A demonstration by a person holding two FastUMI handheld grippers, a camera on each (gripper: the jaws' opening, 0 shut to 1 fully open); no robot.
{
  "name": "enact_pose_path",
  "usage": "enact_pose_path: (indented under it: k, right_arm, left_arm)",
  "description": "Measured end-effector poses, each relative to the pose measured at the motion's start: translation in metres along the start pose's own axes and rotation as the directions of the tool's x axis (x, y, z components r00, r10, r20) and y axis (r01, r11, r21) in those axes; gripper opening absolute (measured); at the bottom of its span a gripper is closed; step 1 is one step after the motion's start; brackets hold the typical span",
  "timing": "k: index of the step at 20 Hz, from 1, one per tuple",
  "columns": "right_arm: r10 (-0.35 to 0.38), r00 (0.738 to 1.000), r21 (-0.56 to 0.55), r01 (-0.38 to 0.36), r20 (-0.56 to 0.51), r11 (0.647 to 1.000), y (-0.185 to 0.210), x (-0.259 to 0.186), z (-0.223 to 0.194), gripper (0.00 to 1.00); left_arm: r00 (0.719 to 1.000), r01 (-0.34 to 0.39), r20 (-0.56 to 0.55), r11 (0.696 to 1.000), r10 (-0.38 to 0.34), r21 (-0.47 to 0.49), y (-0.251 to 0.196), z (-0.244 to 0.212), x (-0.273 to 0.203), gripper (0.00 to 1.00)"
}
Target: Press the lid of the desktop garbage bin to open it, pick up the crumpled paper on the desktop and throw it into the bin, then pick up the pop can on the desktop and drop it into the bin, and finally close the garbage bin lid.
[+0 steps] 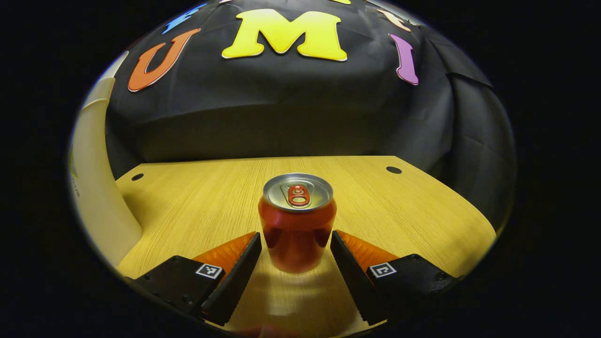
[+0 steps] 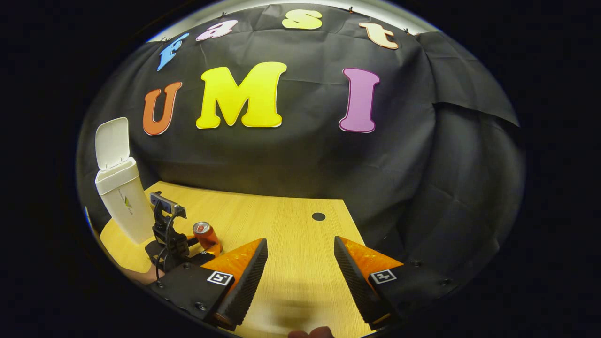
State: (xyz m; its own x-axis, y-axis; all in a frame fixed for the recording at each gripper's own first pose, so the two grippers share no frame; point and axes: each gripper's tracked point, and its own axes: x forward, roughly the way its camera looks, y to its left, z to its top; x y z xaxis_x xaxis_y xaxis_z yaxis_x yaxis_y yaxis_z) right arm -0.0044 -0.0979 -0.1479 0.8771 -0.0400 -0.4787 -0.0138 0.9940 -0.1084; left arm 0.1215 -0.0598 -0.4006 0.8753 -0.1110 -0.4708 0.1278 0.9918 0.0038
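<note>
In the left gripper view, my left gripper (image 1: 296,244) sits at the bottom centre of the frame with its jaws spread wide. The pop can (image 1: 297,223) stands upright between the fingers, a narrow gap showing on each side, so nothing is gripped yet. The can rests on the wooden desktop (image 1: 399,206), pull tab facing up. Farther back, at the left edge of the frame, the pale wall of the garbage bin (image 1: 96,188) curves upward.

In the right gripper view, my right gripper (image 2: 300,258) is at the bottom centre, fingers wide apart over bare wood and holding nothing. At the lower left of that frame I see my left gripper (image 2: 171,234) with the can (image 2: 206,234) just beside it. Behind them, toward the left edge, the bin (image 2: 123,202) stands upright on the desktop (image 2: 291,244) with its lid (image 2: 111,142) swung up and open.
</note>
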Motion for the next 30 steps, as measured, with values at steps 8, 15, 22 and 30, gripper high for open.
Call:
enact_pose_path:
  k: [8, 15, 22, 30]
  right_arm:
    - [0.004, 1.0, 0.005, -0.004, -0.012, 1.0, 0.005, 0.002, -0.001, 0.9]
    - [0.044, 0.999, 0.002, -0.044, 0.022, 0.999, 0.023, -0.016, 0.005, 0.9]
    - [0.095, 0.992, 0.045, -0.099, 0.086, 0.994, 0.049, -0.032, 0.017, 0.9]
    - [0.144, 0.982, 0.031, -0.149, 0.123, 0.988, 0.075, -0.034, 0.032, 0.9]
  left_arm:
    - [0.997, 0.01, -0.072, 1.0, -0.01, 0.002, -0.001, -0.003, 0.006, 0.86]
    - [0.996, -0.086, 0.01, 0.996, 0.086, -0.013, 0.024, 0.068, -0.053, 0.86]
    - [0.971, -0.205, 0.121, 0.978, 0.208, -0.036, 0.076, 0.174, -0.129, 0.85]
    - [0.856, -0.44, 0.24, 0.889, 0.457, -0.125, 0.216, 0.262, -0.192, 0.85]
